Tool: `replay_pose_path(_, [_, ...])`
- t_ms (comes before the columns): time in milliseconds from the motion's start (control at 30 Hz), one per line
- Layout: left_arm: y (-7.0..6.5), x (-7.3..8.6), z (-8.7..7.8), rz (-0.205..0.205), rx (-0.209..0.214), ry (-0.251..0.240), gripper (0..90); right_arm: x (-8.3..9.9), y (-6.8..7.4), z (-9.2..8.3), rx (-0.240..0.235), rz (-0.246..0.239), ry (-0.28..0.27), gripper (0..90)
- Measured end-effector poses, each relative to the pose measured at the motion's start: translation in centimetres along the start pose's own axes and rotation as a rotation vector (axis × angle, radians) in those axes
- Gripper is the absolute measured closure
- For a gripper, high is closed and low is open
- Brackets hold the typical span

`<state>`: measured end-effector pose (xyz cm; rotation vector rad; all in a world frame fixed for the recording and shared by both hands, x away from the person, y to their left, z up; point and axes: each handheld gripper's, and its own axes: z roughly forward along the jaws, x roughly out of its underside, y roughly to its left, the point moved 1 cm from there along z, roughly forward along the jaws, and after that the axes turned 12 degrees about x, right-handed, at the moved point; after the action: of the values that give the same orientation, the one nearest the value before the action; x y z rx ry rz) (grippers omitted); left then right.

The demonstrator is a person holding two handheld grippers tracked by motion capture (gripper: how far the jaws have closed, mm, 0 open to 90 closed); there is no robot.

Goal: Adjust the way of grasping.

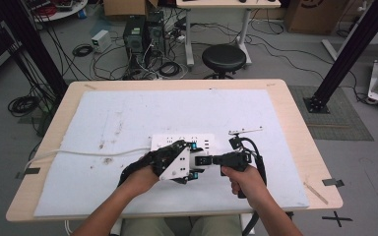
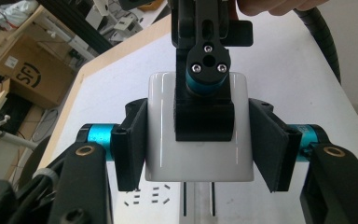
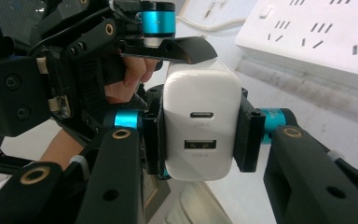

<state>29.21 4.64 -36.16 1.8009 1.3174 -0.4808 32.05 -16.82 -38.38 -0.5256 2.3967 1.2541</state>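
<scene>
Nearest the person, both hands meet low-centre over the tabletop (image 1: 295,147), w/ a white charger (image 3: 201,123) caught between the two tools. Right tool (image 3: 200,135) is clamped on it: pads press both side faces, and the end w/ its two ports faces that tool's camera. Left tool (image 2: 200,144) holds the same block from the other direction; left pad touches its side. On the right pad I can't tell if there's a sliver of gap, but the jaws look shut on it. So it's a two-tool hold, charger lifted just off the white mat (image 1: 128,118) and just on the near side of the power strip (image 1: 179,142).

Step in hand, as I read it: a handover or re-grip, prob. ahead of plugging the charger into the strip. Next move would call for one tool to let go while the other keeps a firm squeeze, then turn the block so the prongs (hidden here) face the sockets. Smooth glossy sides, so it could slip if the grip is light.

Room: tools are crowded tight, right tool's front jaw laps over the charger in the left gripper view, so pull apart slowly. Strip sits mid-mat, its cord (image 1: 78,153) trailing off to the left edge. A thin pale strip (image 1: 246,131) lies just past the right hand. Mat beyond is open; tabletop edges well apart from the work. Farther off, a stool (image 1: 224,58) and cables on the floor.
</scene>
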Motion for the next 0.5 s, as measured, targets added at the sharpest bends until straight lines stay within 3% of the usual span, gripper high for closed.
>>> replay_pose_path(100, [0.3, 0.1, -0.2, -0.034, -0.003, -0.010, 41.6, -0.1, -0.1, -0.1, 0.038, 0.000, -0.001, 63.4])
replay_pose_path(200, [0.7, 0.7, -0.8, -0.097, -0.015, -0.029, 31.9, -0.1, -0.6, -0.6, 0.058, -0.006, -0.051, 63.5])
replay_pose_path(267, [0.8, 1.4, -1.3, -0.143, -0.007, -0.051, 31.4, -0.1, -0.9, -1.2, 0.077, -0.010, -0.081, 63.6])
replay_pose_path(367, [1.1, 2.7, -2.0, -0.236, -0.003, -0.087, 26.7, -0.1, -1.4, -1.8, 0.137, -0.049, -0.112, 63.5])
replay_pose_path(500, [1.3, 4.5, -3.3, -0.353, -0.009, -0.182, 25.6, -0.1, -1.9, -2.5, 0.217, -0.110, -0.129, 63.6])
